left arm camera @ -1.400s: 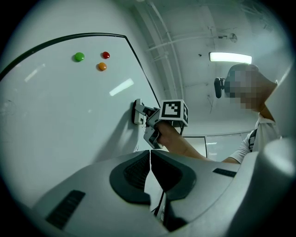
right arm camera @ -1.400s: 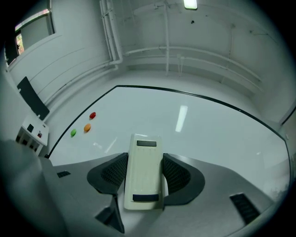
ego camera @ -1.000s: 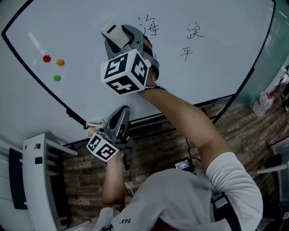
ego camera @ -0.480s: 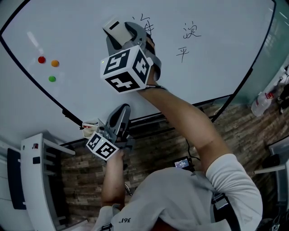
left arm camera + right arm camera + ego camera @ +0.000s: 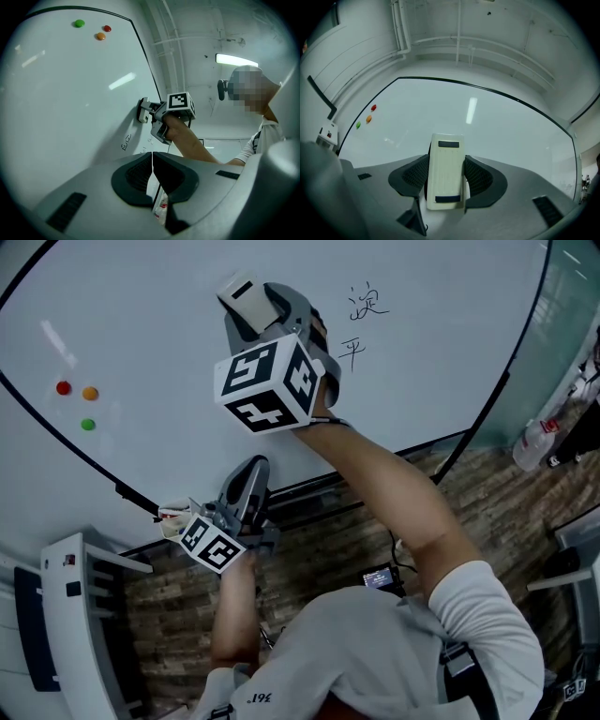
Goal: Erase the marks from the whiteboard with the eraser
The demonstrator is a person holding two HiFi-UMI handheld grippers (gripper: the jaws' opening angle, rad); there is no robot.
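One whiteboard (image 5: 169, 352) fills the wall. The right gripper (image 5: 446, 165) is up at it, clamped on the single eraser (image 5: 241, 293), whose long axis runs along the jaws. The left gripper (image 5: 152, 161) hangs low by the board's bottom edge, closed on nothing. Two written marks (image 5: 367, 302) lie just to the eraser's right, one above the other, so the right arm is nearer; three magnets (image 5: 89, 393) sit well off to its left.

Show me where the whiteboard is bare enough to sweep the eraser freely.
Bare: the wide stretch of whiteboard between the three magnets and the eraser, and right of the written marks out to its right edge. Crowded: around those marks.
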